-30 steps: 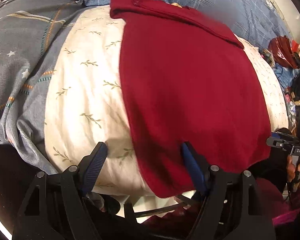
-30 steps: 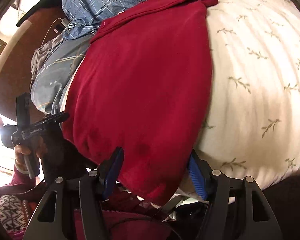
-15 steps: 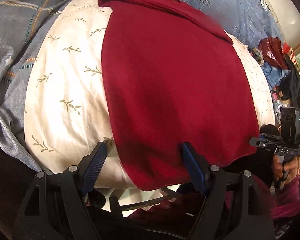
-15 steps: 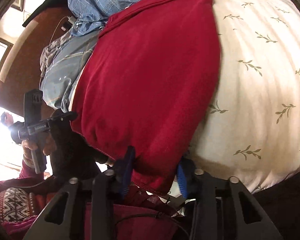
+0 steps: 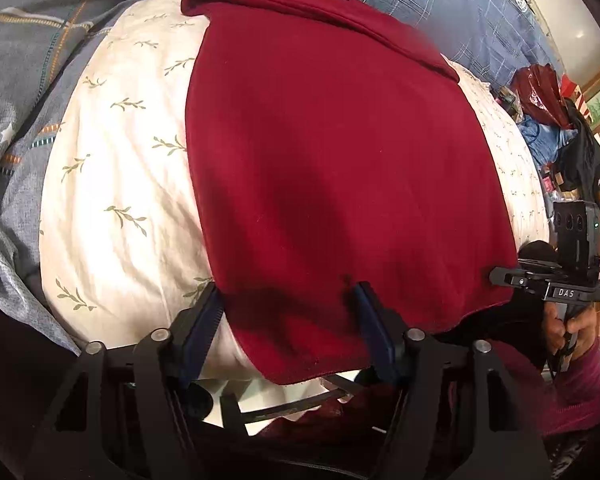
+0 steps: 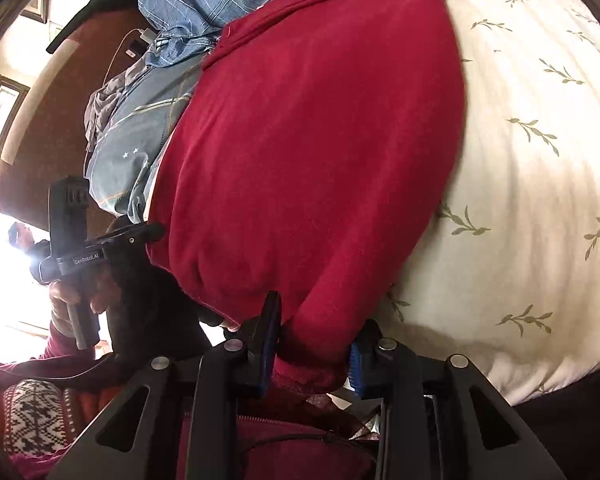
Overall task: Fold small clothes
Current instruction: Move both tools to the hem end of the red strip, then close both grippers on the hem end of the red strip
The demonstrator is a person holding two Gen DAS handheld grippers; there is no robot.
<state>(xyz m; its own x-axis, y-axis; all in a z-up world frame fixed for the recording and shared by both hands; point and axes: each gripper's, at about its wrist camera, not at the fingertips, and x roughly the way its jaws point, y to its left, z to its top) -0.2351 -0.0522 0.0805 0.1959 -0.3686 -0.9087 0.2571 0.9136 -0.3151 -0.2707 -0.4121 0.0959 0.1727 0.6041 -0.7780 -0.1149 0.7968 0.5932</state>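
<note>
A dark red knit garment point(image 5: 332, 168) lies flat on a cream pillow printed with green sprigs point(image 5: 116, 184), its long axis running from the bottom of the frame up to a folded-over band at upper centre. The left gripper point(image 5: 288, 320) stands open astride the near hem's left corner. The right gripper point(image 6: 314, 340) pinches the bunched hem at lower centre. Housings read "DAS" and "GenRobot.AI".

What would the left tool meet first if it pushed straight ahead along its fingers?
Most likely the red garment: the left tool stands open with the near hem already between its fingers. Beneath lies the leaf-print cream cushion; depth is unclear.
</note>
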